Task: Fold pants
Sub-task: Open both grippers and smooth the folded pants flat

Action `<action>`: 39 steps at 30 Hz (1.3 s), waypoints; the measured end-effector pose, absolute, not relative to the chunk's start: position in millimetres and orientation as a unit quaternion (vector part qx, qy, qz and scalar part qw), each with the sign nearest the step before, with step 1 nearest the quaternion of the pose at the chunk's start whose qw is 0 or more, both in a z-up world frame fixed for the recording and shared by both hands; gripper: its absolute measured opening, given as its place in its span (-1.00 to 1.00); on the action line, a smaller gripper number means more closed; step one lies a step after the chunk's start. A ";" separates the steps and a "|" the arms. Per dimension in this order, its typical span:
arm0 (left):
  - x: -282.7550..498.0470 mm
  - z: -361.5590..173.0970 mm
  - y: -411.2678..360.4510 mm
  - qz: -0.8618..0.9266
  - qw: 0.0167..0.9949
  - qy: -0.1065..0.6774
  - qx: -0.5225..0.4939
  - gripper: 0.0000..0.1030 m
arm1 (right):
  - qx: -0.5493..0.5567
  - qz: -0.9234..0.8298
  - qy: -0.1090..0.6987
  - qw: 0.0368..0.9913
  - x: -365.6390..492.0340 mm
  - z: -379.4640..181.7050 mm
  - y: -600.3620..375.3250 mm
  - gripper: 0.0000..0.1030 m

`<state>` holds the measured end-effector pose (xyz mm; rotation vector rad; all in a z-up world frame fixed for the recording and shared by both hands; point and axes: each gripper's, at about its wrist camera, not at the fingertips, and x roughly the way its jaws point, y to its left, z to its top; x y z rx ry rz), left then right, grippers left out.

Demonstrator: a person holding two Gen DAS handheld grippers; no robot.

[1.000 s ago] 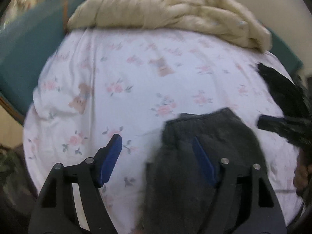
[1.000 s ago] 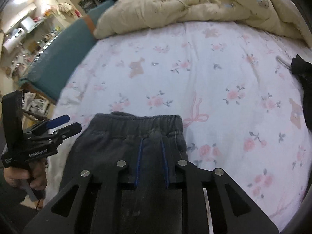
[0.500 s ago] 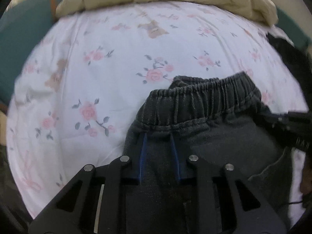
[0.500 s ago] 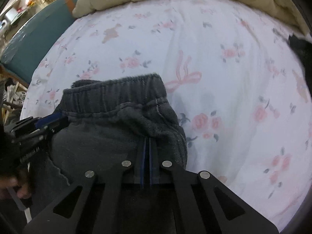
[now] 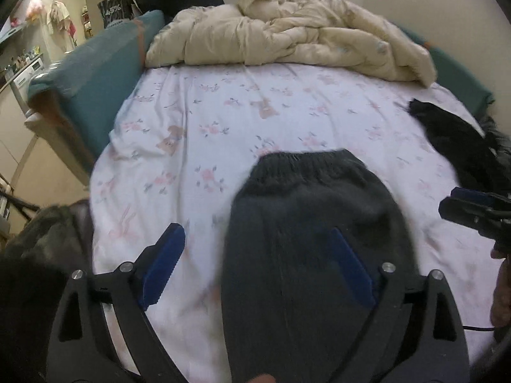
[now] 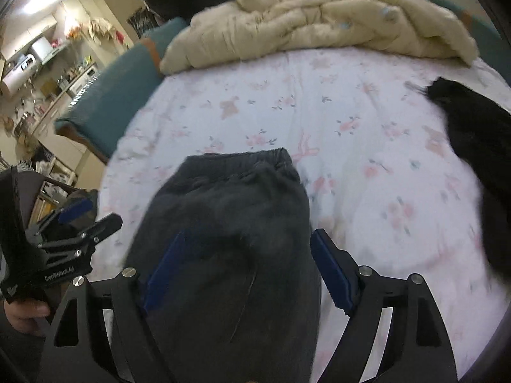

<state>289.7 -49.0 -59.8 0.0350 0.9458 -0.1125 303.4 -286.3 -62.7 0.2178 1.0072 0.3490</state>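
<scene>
Dark grey pants (image 5: 316, 223) lie on the floral bedsheet (image 5: 223, 121) at the bed's near edge, elastic waistband (image 5: 306, 159) pointing toward the bed's far end, rest of the fabric running back toward the cams & out of view at bottom. Left gripper (image 5: 258, 261): blue-padded fingers (image 5: 163, 261) spread wide apart, nothing clamped; left finger is over bare sheet just beside the pants' left edge, right finger in front of the dark fabric — can't tell if it touches. Right gripper (image 6: 249, 265): also wide apart, holding nothing; its left finger (image 6: 166, 265) over the pants, right finger just off the pants' right edge over sheet. From right wrist view, left gripper (image 6: 76, 223) shows at the pants' left side, near the bed's left edge, w/ the person's hand (image 6: 25, 312) on its handle. From left wrist view, right gripper (image 5: 469, 207) sits at the pants' right, apart from the fabric. Cream duvet (image 5: 287, 38) bunched up across the bed's far end. Black garment (image 6: 479, 146) lies along the bed's right edge, well apart from the pants. Teal padded bed frame (image 6: 108, 95) runs along the left edge. Both views motion-blurred, esp. pants & sheet print.
</scene>
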 end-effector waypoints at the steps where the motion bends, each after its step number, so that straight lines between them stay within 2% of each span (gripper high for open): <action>1: 274.7 -52.5 -48.0 -0.049 0.888 0.457 0.011 0.76 | 0.106 0.167 0.465 0.863 282.3 -51.5 -284.5 0.61; 5: 211.6 -21.0 -49.8 -0.060 0.900 0.432 0.000 0.76 | 0.066 0.147 0.419 0.894 217.7 -16.2 -272.0 0.61; 8: 160.8 2.2 -52.5 -0.058 0.921 0.384 0.019 0.77 | 0.057 0.135 0.394 0.908 170.2 4.7 -263.5 0.61; 13: 95.6 19.0 -47.7 -0.066 0.929 0.362 0.024 0.90 | 0.044 0.123 0.383 0.915 110.5 17.5 -256.1 0.63; 17: 63.7 14.7 -35.7 -0.060 0.923 0.381 -0.007 0.94 | 0.036 0.104 0.376 0.920 68.0 15.6 -252.6 0.64; 26: 13.0 -13.8 -31.8 -0.060 0.906 0.418 -0.005 0.94 | 0.045 0.088 0.399 0.912 1.7 -3.8 -248.8 0.65; 32: -9.3 -13.4 -25.3 -0.043 0.917 0.397 -0.003 0.94 | 0.058 0.071 0.417 0.904 -19.8 -20.7 -248.1 0.67; 39: -14.5 -31.5 -9.8 -0.035 0.901 0.431 -0.044 0.94 | 0.065 0.060 0.411 0.907 -30.3 -21.6 -252.7 0.71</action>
